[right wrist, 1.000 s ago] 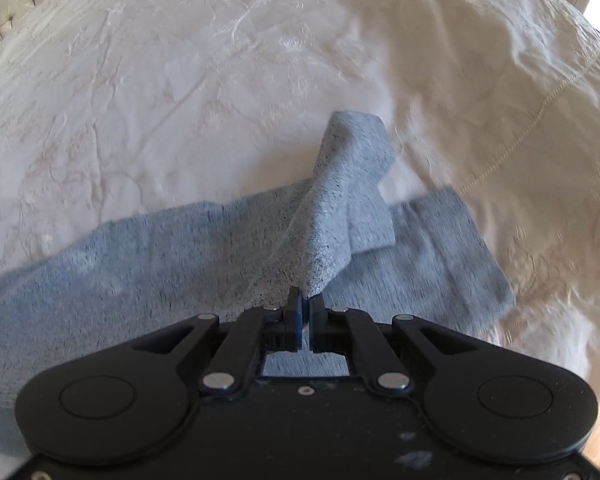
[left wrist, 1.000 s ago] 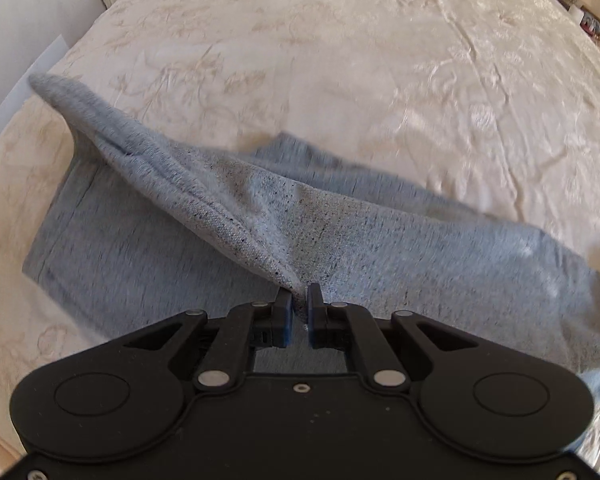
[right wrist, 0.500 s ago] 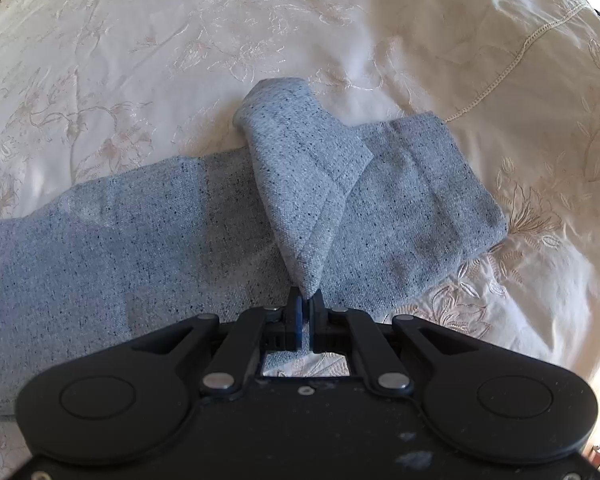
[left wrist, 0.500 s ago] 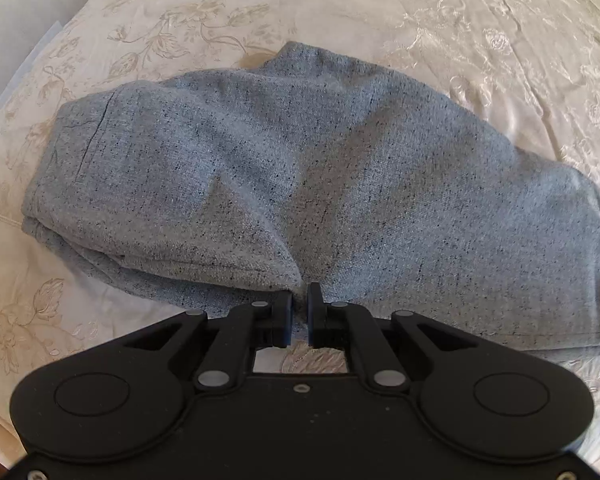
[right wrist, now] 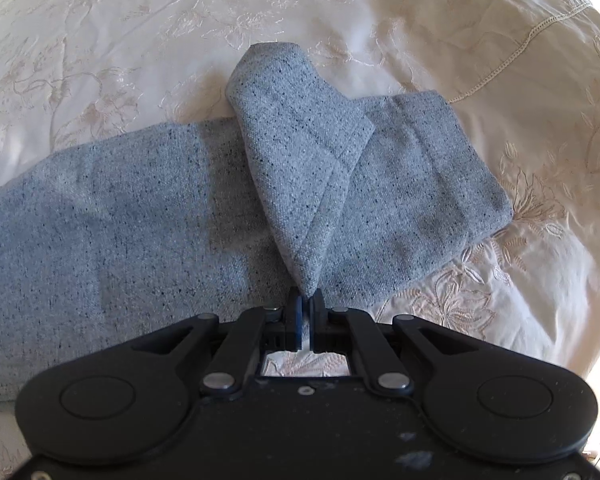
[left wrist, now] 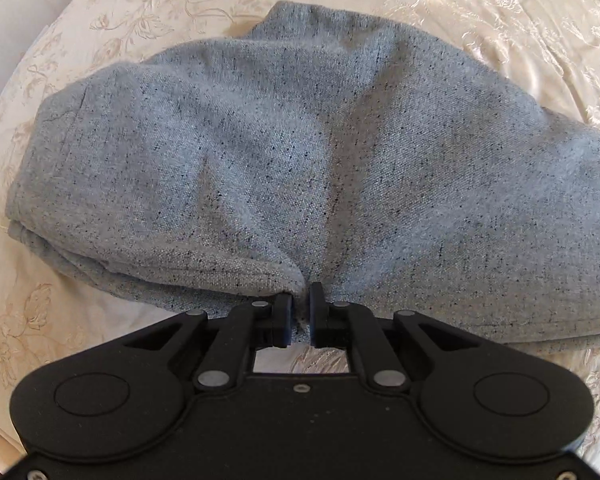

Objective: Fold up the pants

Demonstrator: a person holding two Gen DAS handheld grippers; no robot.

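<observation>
Both grippers, left and right, still pinch the speckled grey knit pants, now lowered flat ahead of them onto the cream embroidered bedspread, so this lengthwise fold looks nearly done.

The left gripper is all black plastic. It has two round bumps at the sides, like big flat buttons, and two bent bars that run up to its fingers. Silver round pins sit on the bars. The right gripper looks the same, but its fingers look dark blue, and white specks dot its body.
</observation>
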